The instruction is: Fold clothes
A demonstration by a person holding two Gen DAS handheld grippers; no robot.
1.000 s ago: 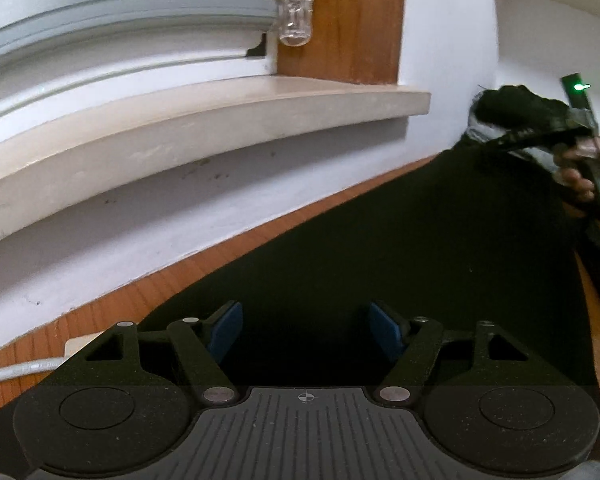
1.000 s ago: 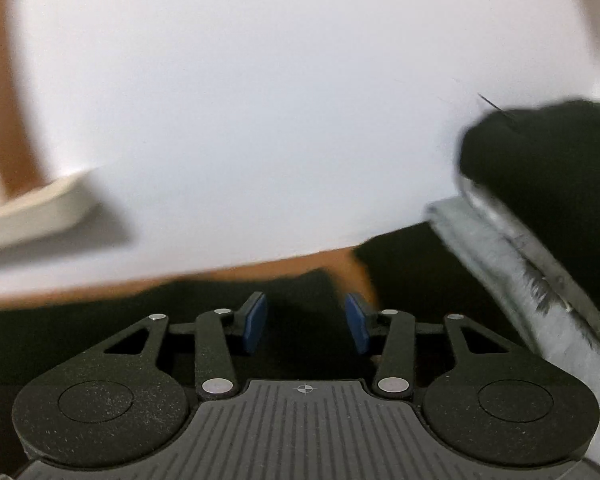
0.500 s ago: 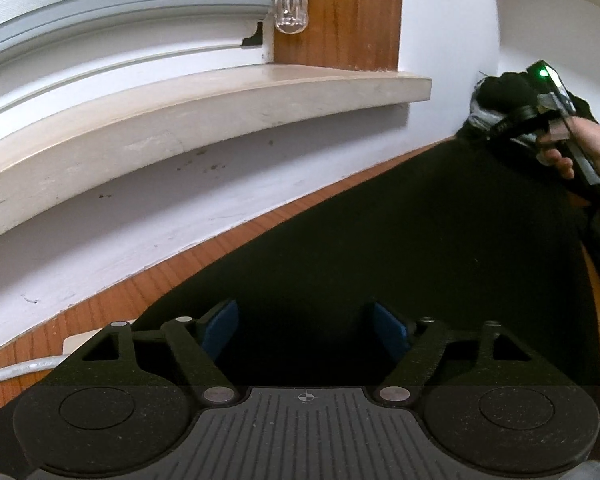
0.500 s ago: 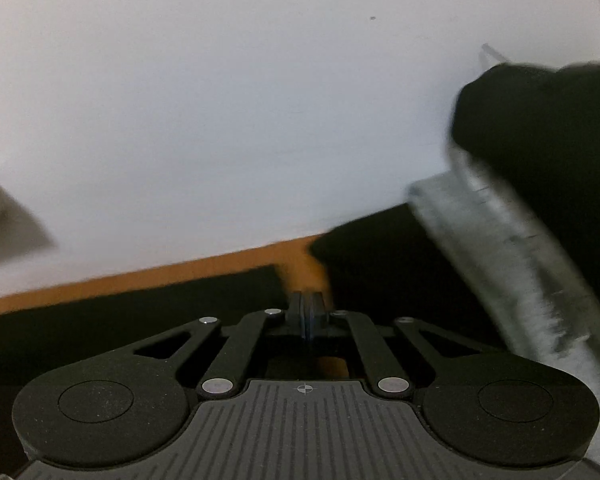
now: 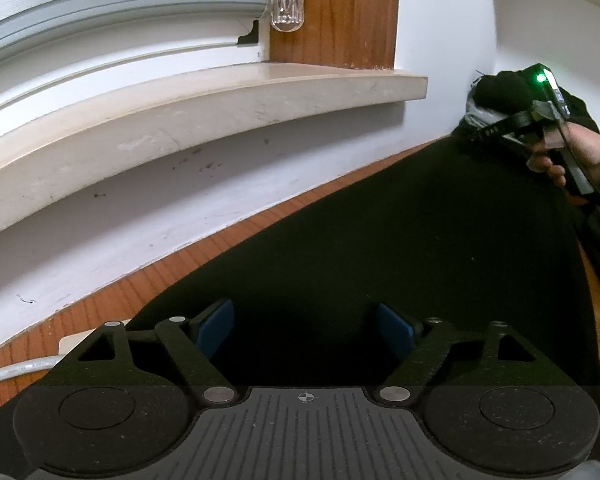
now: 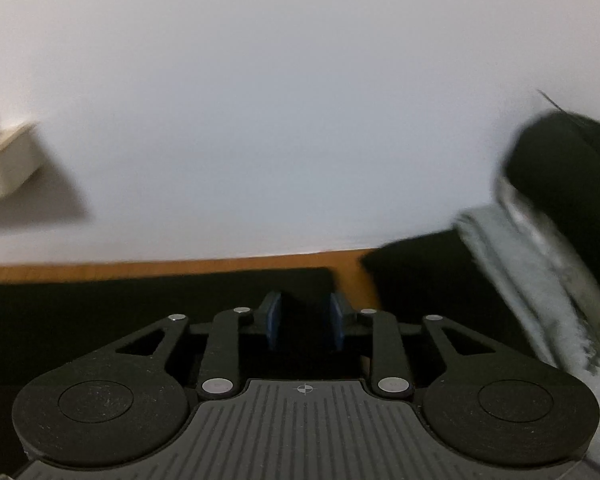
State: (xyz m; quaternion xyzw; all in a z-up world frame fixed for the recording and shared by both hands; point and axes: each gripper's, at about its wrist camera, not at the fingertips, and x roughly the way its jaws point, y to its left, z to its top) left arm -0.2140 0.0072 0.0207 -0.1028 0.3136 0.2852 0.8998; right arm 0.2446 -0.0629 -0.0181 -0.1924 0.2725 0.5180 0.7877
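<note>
A: Where was the black garment [image 5: 400, 248]?
B: Flat on the wooden table [image 5: 112, 312], along the wall.
A: Left gripper [image 5: 306, 326]?
B: Jaws wide, just opening, over the cloth, gripping nothing.
A: Right gripper [image 6: 305, 324]?
B: Narrow gap, just reopening over the garment's corner; pads off it.

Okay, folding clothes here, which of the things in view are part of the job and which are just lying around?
Part of the job:
- black garment spread on the wooden table
- left gripper, fingers apart over it
- right gripper at its far corner
- stacked black and grey clothes

Just lying about:
- white cable
- window sill
- clear blind pull
</note>
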